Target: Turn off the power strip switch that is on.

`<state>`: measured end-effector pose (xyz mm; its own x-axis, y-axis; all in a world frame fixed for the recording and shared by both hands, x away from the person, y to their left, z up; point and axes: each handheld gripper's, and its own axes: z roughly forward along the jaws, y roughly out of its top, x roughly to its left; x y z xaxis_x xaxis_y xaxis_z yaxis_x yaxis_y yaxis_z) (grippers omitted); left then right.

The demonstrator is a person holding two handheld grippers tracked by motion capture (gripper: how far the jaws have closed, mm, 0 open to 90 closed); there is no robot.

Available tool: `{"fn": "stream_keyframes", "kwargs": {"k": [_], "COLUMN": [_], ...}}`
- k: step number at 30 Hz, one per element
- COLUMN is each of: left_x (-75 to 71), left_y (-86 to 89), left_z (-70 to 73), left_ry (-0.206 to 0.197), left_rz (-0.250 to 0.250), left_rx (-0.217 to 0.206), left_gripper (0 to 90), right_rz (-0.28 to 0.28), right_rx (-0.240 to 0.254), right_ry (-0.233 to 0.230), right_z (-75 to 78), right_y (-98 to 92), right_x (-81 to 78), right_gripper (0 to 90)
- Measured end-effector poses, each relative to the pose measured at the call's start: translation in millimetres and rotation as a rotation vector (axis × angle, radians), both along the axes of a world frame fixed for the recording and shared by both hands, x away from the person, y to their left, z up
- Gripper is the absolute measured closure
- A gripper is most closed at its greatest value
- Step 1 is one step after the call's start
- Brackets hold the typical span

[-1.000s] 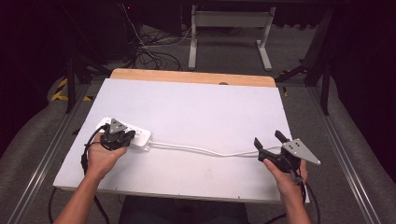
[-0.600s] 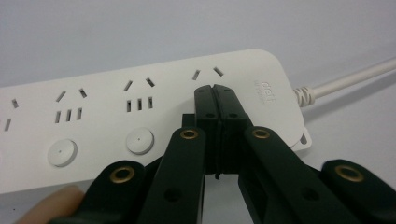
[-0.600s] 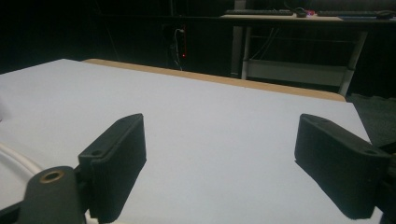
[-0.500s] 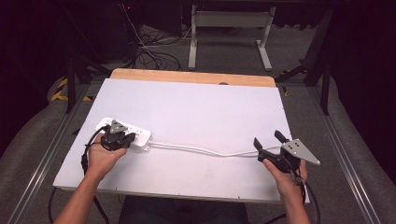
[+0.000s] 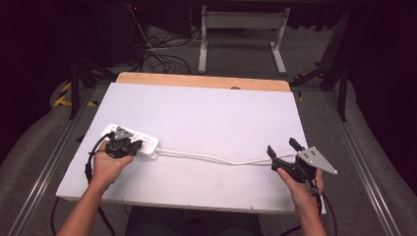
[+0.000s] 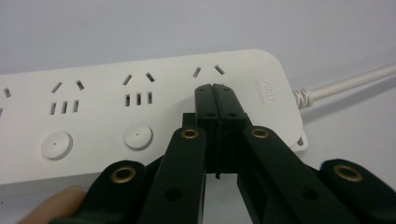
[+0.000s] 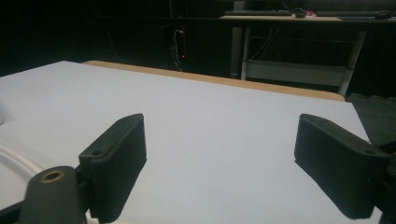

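A white power strip (image 5: 142, 141) (image 6: 140, 102) lies on the left part of the white table (image 5: 206, 118). Its white cable (image 5: 211, 158) (image 6: 345, 84) runs right across the table towards the right hand. My left gripper (image 5: 129, 142) (image 6: 215, 89) is shut, its joined tips resting on the strip's top near the cable end, covering one round button; two other buttons (image 6: 138, 136) sit to the left. My right gripper (image 5: 282, 149) (image 7: 219, 163) is open near the table's front right, with nothing between its jaws, and the cable (image 7: 14, 161) passes by its left jaw.
The table's far edge is a bare wooden strip (image 5: 201, 81) (image 7: 210, 78). Beyond it stand a metal table frame (image 5: 241, 34) and loose dark cables (image 5: 157, 56) on the floor. Metal rails (image 5: 54, 157) run along both sides of the table.
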<state>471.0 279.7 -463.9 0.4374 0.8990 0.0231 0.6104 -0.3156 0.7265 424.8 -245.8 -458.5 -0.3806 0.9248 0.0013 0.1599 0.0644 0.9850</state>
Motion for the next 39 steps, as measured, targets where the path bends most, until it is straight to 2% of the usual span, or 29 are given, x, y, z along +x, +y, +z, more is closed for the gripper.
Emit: {"fn": "stream_keyframes", "kwargs": {"k": [1, 4, 6, 7, 9, 14, 15, 16, 17, 18, 19, 24, 27, 28, 30, 31, 38, 39], "left_x": [0.5, 0.6, 0.1, -0.1, -0.5, 0.3, 0.7, 0.8, -0.7, -0.7, -1.7, -0.8, -1.2, -2.3, -2.6, -2.8, -0.7, -1.0], "left_y": [1.9, 3.7, 3.9, 1.9, 0.7, 0.2, -1.5, -2.1, -5.9, -5.9, -10.5, -9.6, -5.1, -5.3, -6.2, -6.9, -9.9, -8.5], "left_z": [0.6, 0.4, 0.2, 0.6, 1.2, 1.7, 1.4, 1.4, 1.8, 1.8, 1.4, 0.6, -1.3, -4.5, -4.5, -5.1, -5.0, -4.4], "left_ry": [0.013, 0.020, 0.017, 0.013, 0.018, 0.019, 0.033, 0.028, 0.018, 0.018, -0.003, -0.014, -0.021, -0.064, -0.069, -0.099, -0.098, -0.110], "left_rz": [0.000, -0.004, -0.006, -0.007, -0.006, -0.007, -0.013, -0.011, -0.013, -0.013, -0.009, 0.001, -0.006, -0.026, -0.035, -0.030, -0.024, -0.018], "left_rx": [-0.014, -0.033, -0.029, -0.009, 0.004, 0.010, 0.005, 0.011, 0.048, 0.048, 0.093, 0.079, 0.038, 0.054, 0.067, 0.066, 0.065, 0.059], "left_gripper": [90.0, 90.0, 90.0, 90.0, 90.0, 90.0, 90.0, 90.0, 90.0, 90.0, 90.0, 90.0, 90.0, 90.0, 90.0, 90.0, 90.0, 90.0], "right_rz": [-0.001, -0.001, -0.001, 0.001, 0.002, 0.002, 0.005, 0.005, 0.006, 0.006, 0.006, 0.002, -0.001, -0.002, -0.003, -0.003, 0.001, 0.001], "right_rx": [0.000, 0.001, -0.001, 0.000, -0.001, -0.005, -0.005, -0.005, -0.008, -0.007, -0.004, -0.003, 0.001, 0.002, 0.000, 0.000, -0.004, -0.004], "right_ry": [0.000, 0.004, 0.003, 0.002, 0.002, 0.001, 0.001, 0.001, 0.000, 0.000, 0.000, -0.002, 0.000, 0.001, 0.002, 0.002, -0.002, -0.001], "right_z": [-0.1, -0.3, -0.4, -0.1, 0.0, 0.4, 0.3, 0.3, 0.2, 0.3, 0.5, 0.6, 0.2, 0.1, -0.1, -0.2, -0.1, 0.0], "right_y": [0.0, 0.4, 0.6, 1.3, 1.5, 3.6, 4.2, 4.2, 4.3, 4.3, 4.2, 2.3, 0.9, 0.5, 0.1, 0.2, 1.9, 1.6], "right_x": [-0.1, -0.5, -0.5, -0.4, -0.4, 0.2, 0.6, 0.6, 1.0, 0.9, 0.6, -0.2, 0.0, 0.1, 0.5, 0.6, 0.8, 0.6], "right_gripper": [17.4, 17.4, 17.4, 17.4, 17.4, 17.4, 17.4, 17.4, 17.4, 17.4, 17.4, 17.4, 17.4, 17.4, 17.4, 17.5, 17.5, 17.5]}}
